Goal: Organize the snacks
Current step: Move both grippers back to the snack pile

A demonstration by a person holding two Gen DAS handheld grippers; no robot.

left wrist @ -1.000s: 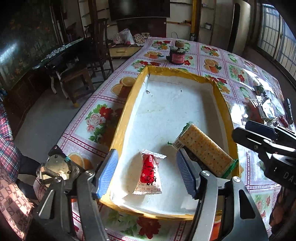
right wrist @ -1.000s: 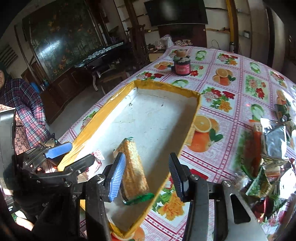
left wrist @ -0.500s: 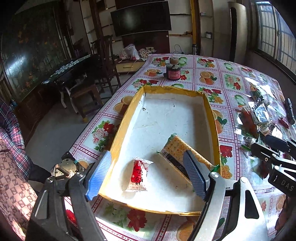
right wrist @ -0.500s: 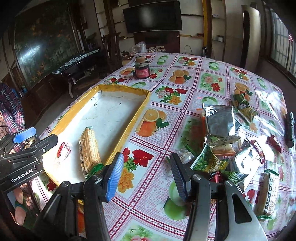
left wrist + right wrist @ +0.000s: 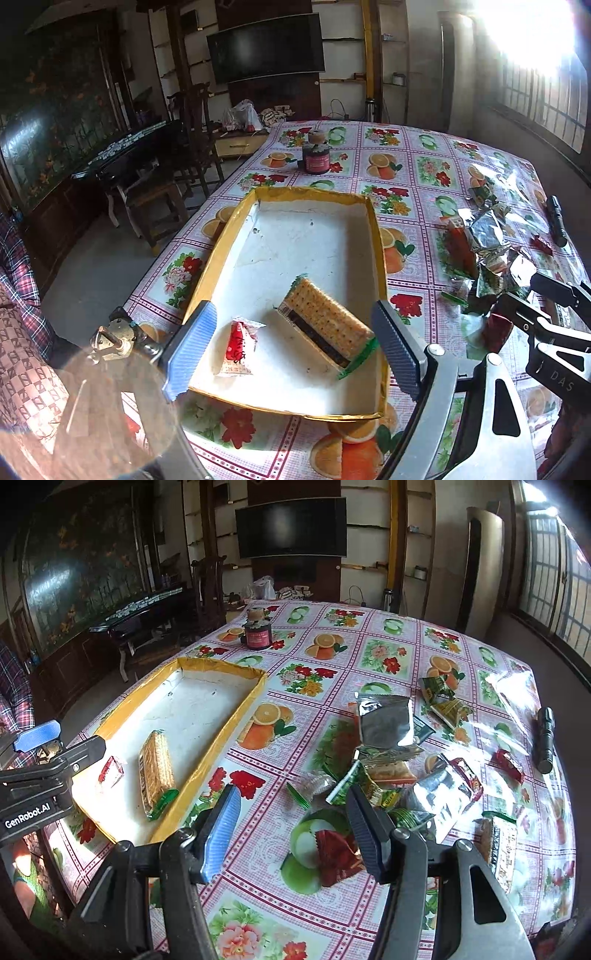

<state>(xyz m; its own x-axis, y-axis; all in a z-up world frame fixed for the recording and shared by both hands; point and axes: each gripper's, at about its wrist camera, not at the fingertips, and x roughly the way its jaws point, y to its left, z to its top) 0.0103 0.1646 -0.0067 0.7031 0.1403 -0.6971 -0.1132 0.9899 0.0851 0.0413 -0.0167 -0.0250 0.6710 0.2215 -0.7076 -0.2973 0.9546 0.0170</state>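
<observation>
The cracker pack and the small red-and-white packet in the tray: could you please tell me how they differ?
The cracker pack is long and clear-wrapped, showing tan crackers; the small red-and-white packet is short and opaque. The cracker pack lies diagonally with a green end seal toward the near right corner; the packet lies nearer the tray's left wall. Both lie flat, apart, in the yellow-rimmed tray, held by neither gripper.

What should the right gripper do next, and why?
Probably lower the right gripper onto the red packet lying on the tablecloth just below it and close. Its jaws have just been opening and nothing is between them. The tray holds only the cracker pack and a small red-and-white packet, while the snack pile waits outside.
</observation>
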